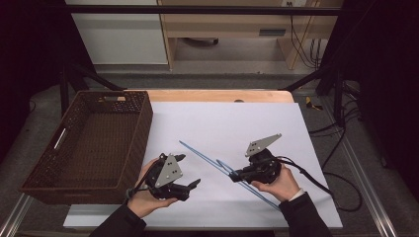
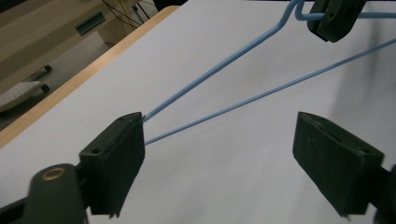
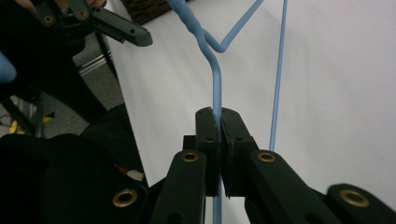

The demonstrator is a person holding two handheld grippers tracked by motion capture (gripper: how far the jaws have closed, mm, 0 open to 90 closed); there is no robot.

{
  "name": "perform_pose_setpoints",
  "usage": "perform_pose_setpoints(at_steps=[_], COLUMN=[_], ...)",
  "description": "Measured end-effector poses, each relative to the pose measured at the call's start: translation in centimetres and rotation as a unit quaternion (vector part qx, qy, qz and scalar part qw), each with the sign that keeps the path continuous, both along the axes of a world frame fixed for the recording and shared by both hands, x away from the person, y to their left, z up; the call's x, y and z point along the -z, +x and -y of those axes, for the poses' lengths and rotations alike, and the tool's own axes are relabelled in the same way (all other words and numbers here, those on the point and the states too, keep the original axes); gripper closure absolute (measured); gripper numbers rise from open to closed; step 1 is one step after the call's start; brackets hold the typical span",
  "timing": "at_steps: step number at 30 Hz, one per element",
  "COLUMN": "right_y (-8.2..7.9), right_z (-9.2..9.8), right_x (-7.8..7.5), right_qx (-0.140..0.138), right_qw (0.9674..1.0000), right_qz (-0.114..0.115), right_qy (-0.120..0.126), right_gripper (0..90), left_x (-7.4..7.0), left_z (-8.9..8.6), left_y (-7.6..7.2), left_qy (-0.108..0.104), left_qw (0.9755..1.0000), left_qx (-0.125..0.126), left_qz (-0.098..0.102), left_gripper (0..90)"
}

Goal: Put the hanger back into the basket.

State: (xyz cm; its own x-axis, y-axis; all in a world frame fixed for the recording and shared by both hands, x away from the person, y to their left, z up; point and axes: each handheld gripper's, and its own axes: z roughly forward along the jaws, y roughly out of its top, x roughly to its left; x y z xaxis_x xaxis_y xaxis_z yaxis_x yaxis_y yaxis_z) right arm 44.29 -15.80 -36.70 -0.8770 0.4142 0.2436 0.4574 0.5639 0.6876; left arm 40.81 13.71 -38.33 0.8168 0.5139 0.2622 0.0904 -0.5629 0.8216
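Observation:
A thin blue wire hanger [image 1: 202, 157] stretches slantwise over the white sheet [image 1: 237, 123]. My right gripper [image 1: 233, 176] is shut on its hook stem; in the right gripper view the pads [image 3: 208, 126] pinch the blue wire [image 3: 217, 84] of my right gripper [image 3: 220, 114]. To the left, my left gripper [image 1: 190, 170] stands open with nothing between its jaws. In the left gripper view the hanger's two wires [image 2: 224, 65] run together behind the tip of one jaw of my left gripper [image 2: 219, 123], and the right gripper [image 2: 334, 18] holds the far end.
A dark brown woven basket [image 1: 143, 123] stands at the table's left, overhanging the sheet's edge. The wooden table edge [image 1: 217, 95] runs along the back. Cables [image 1: 316, 182] trail off to the right of the sheet.

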Motion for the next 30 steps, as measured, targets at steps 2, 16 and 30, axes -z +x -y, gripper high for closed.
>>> perform_pose_setpoints(at_steps=[2,16,30], right_y=[0.2,0.3,-0.1], right_z=[0.1,0.0,-0.1], right_x=[-0.1,0.1,0.3], right_qx=[-0.013,-0.057,-0.063], right_qw=[0.9999,0.998,0.9975], right_qz=[-0.002,-0.024,-0.02], right_qy=[0.002,0.016,0.025], right_gripper=[87.8,87.8,87.8], left_x=[-0.3,-0.5,0.6], left_z=[0.0,1.7,4.2], left_y=[0.0,0.1,0.7], left_qy=[0.013,0.123,0.176], left_qw=[0.9999,0.9895,0.9739], left_qx=[0.002,0.031,0.053], left_qz=[0.01,0.07,0.133], left_gripper=[14.2,25.0,44.6])
